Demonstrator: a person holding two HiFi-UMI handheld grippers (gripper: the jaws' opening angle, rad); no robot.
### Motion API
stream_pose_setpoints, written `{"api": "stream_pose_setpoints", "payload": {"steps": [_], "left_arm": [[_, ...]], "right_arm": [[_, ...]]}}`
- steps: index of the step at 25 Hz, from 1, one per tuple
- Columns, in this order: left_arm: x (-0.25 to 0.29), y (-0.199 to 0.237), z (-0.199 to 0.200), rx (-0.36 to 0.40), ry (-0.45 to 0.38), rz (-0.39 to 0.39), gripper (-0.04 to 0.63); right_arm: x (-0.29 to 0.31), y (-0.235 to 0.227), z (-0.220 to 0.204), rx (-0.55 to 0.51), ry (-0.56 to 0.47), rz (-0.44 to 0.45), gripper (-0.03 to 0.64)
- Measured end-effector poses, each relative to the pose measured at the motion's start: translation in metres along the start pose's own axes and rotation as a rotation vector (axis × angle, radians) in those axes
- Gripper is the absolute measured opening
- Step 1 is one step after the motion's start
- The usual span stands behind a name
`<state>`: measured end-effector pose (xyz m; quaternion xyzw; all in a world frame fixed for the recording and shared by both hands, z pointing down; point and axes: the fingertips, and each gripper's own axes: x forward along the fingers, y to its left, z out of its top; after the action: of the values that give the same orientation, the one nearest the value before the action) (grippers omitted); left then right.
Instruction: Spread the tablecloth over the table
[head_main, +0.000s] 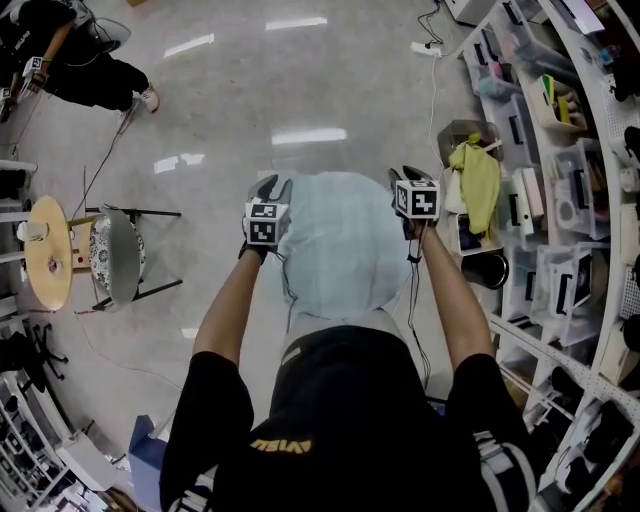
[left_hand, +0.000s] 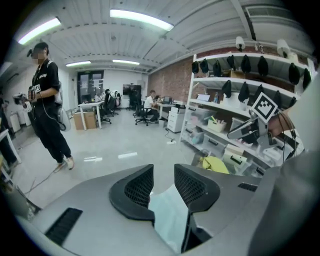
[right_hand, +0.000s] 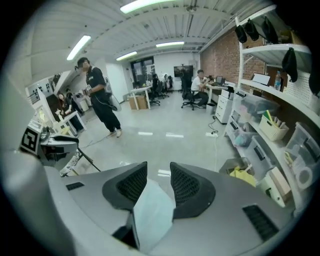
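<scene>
1. Lying draped over a round surface that is hidden beneath it, the pale blue tablecloth (head_main: 340, 250) is seen just ahead of the person, its edges drooping.
2. The left tool (head_main: 272, 188) is held at the cloth's left edge and the right tool (head_main: 411, 177) at its right edge. Both are spread wide, and cloth shows in each gap without being pinched.
3. A black-framed chair (head_main: 115, 255) is set on the glossy floor (head_main: 300, 90) to the left.
4. Shelving (head_main: 560, 200) stacked with bins is ranged along the right, and a yellow-green cloth (head_main: 478, 175) is draped beside it.
5. Farther off, another person (head_main: 75, 60) is seen, with desks (left_hand: 90, 107) at the room's far end.
</scene>
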<state>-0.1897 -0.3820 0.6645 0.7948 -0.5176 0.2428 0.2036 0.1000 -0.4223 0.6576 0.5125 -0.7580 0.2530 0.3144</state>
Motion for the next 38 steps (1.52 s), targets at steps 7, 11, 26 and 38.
{"api": "stream_pose_setpoints", "payload": {"steps": [7,11,26,38], "left_arm": [[0.002,-0.009,-0.059,-0.021,0.044,-0.007,0.141],[0.013,-0.017,-0.091,-0.054,0.068,0.016,0.138],[0.002,-0.044,-0.198,-0.205,0.164,0.044,0.117],[0.001,-0.062,-0.207,-0.222,0.176,0.048,0.109]], "right_arm": [[0.013,0.023,-0.064,-0.097,0.029,0.059,0.141],[0.029,0.016,-0.112,-0.097,0.1,0.075,0.139],[0.093,0.007,-0.231,-0.13,0.337,0.071,0.115],[0.095,0.0,-0.237,-0.155,0.391,0.062,0.11]]}}
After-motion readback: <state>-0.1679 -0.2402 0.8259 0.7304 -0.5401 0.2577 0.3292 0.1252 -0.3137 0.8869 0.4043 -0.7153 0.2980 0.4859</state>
